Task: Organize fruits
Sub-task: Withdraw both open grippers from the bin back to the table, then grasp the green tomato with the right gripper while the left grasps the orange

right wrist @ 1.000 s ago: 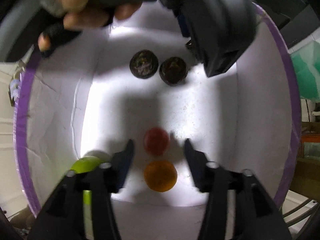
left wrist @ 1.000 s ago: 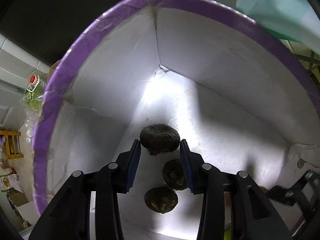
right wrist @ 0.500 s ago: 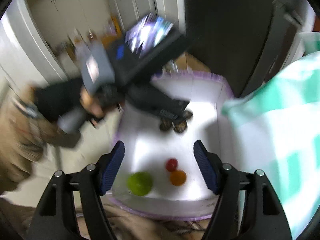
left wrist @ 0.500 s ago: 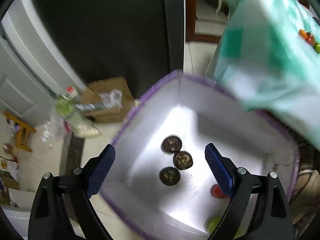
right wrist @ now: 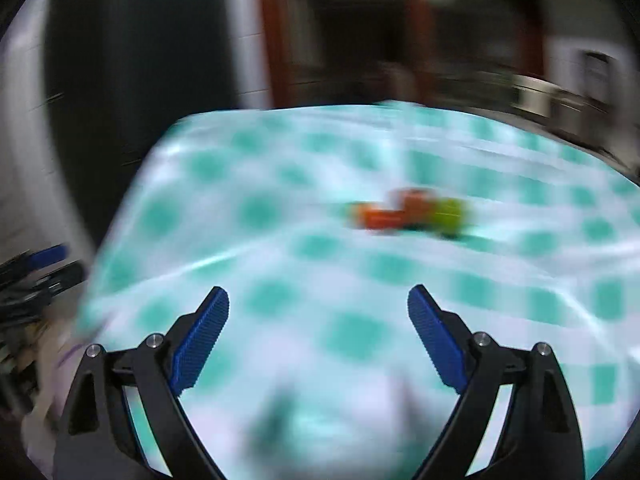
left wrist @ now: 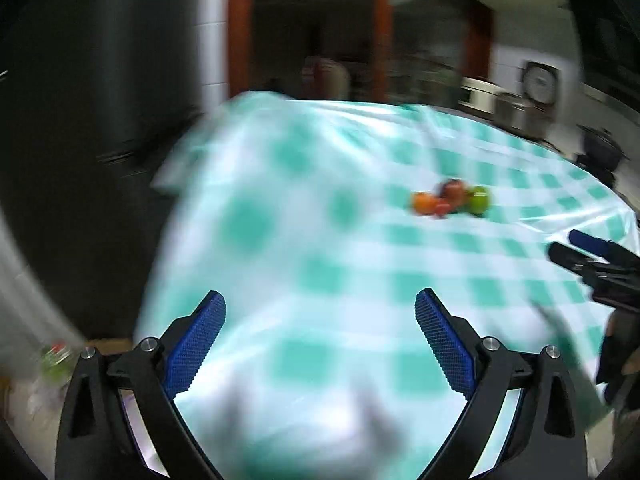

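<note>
A small cluster of fruits (left wrist: 450, 200) lies on the green-and-white checked tablecloth (left wrist: 320, 272): an orange one, a small red one, a dark red one and a green one. The same cluster shows blurred in the right wrist view (right wrist: 412, 213). My left gripper (left wrist: 320, 312) is open and empty, well short of the fruits. My right gripper (right wrist: 318, 306) is open and empty, also short of them. The right gripper's fingertips (left wrist: 588, 246) show at the right edge of the left wrist view. Both views are motion-blurred.
The table edge drops off at the left (left wrist: 168, 208) toward a dark surface. A doorway with wooden frame (left wrist: 240, 28) and kitchen items (left wrist: 516, 112) stand behind the table. The left gripper's fingers (right wrist: 44, 264) show at the left edge of the right wrist view.
Both grippers have risen out of the purple-rimmed white box with its fruits and swung up to face the table top. The box has left both views.
</note>
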`<state>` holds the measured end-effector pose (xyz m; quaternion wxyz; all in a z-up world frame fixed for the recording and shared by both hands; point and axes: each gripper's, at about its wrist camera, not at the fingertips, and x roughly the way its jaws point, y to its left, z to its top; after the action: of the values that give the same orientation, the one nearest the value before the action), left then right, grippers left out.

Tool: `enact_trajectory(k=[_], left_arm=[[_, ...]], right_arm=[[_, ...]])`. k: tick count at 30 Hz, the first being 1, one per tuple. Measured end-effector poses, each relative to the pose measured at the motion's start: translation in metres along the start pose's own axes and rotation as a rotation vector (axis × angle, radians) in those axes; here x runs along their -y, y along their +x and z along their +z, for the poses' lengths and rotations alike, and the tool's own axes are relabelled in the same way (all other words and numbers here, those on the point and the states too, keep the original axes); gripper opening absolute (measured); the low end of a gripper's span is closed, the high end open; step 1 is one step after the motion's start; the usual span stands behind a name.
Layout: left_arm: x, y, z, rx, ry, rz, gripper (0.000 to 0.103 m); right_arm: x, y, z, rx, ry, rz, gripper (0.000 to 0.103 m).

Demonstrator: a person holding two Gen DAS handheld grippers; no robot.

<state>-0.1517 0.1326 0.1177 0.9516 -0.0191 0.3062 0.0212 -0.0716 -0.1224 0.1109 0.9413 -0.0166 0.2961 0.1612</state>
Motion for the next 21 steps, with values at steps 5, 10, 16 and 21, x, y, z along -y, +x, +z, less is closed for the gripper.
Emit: enact_trajectory(k=[5,10,16,21], left_arm=[[0.071,0.123,0.026,-0.083,-0.036,-0.103,0.093],[0.110,0.215,0.043,-0.089,-0.077,-0.092,0.093],[0.104,0.248,0.053,-0.101,-0.156,-0.124,0.093],[0.091,0.249,0.050,-0.100,-0.236,-0.150,0.093]], right_arm=[[0.087,0.059,0.002,-0.021,0.103,-0.184,0.091],[0.135,0.128,0.008,-0.072,0.174,-0.267,0.091],[0.142,0.178,0.025,-0.119,0.168,-0.298,0.091],[0.136,0.190,0.032,-0.136,0.141,-0.275,0.091]])
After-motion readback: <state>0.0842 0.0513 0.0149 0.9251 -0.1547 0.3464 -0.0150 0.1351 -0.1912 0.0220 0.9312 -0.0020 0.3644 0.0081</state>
